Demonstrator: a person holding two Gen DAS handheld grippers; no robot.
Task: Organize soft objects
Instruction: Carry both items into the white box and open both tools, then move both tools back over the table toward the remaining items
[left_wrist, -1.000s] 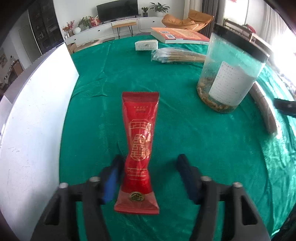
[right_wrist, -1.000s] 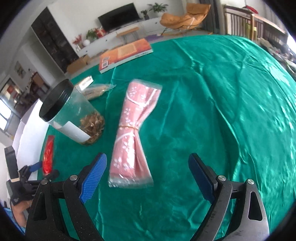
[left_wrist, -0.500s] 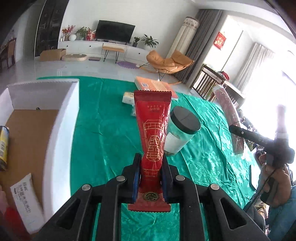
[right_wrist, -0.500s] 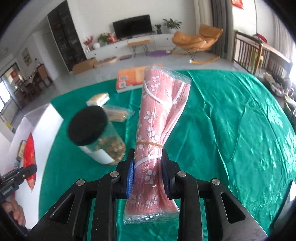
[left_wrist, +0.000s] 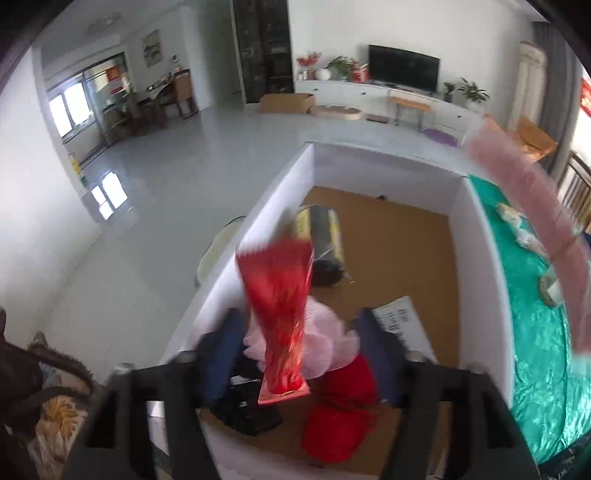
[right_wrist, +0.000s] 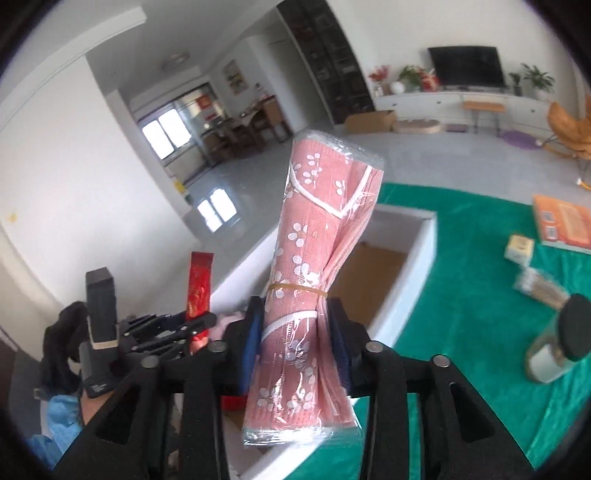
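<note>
Left gripper (left_wrist: 295, 354): jaws spread wide over the white box (left_wrist: 476, 236), having just opened; blue fingers (left_wrist: 221, 347) stand clear on either side of the red foil packet (left_wrist: 277, 295), neither pad pressing it.
Red foil packet: blurred, upright between the open fingers, its sealed end at 6 o'clock, above the box's contents.
Right gripper (right_wrist: 295, 347): jaws have just been widening, yet in the right wrist view the fingers (right_wrist: 251, 343) flank the pink floral cloth roll (right_wrist: 314, 280) closely; whether they press it cannot be told.
Pink floral cloth roll: in clear wrap, banded by a rubber band, standing up from the fingers toward 12 o'clock, over the box's near rim.
White box: cardboard floor, sitting at the edge of the green-clothed counter (right_wrist: 461, 295), which lies at 3 o'clock of it.
Box contents: a black-and-yellow roll (left_wrist: 325, 243) toward 12 o'clock, a pale pink bundle (left_wrist: 332, 339), red fabric (left_wrist: 343, 417) at 6 o'clock, a white printed pouch (left_wrist: 402, 321), a black item (left_wrist: 247, 410).
Counter: a black-lidded jar (right_wrist: 554, 343), a small carton (right_wrist: 519, 249) and an orange book (right_wrist: 565, 221) at 3 o'clock.
</note>
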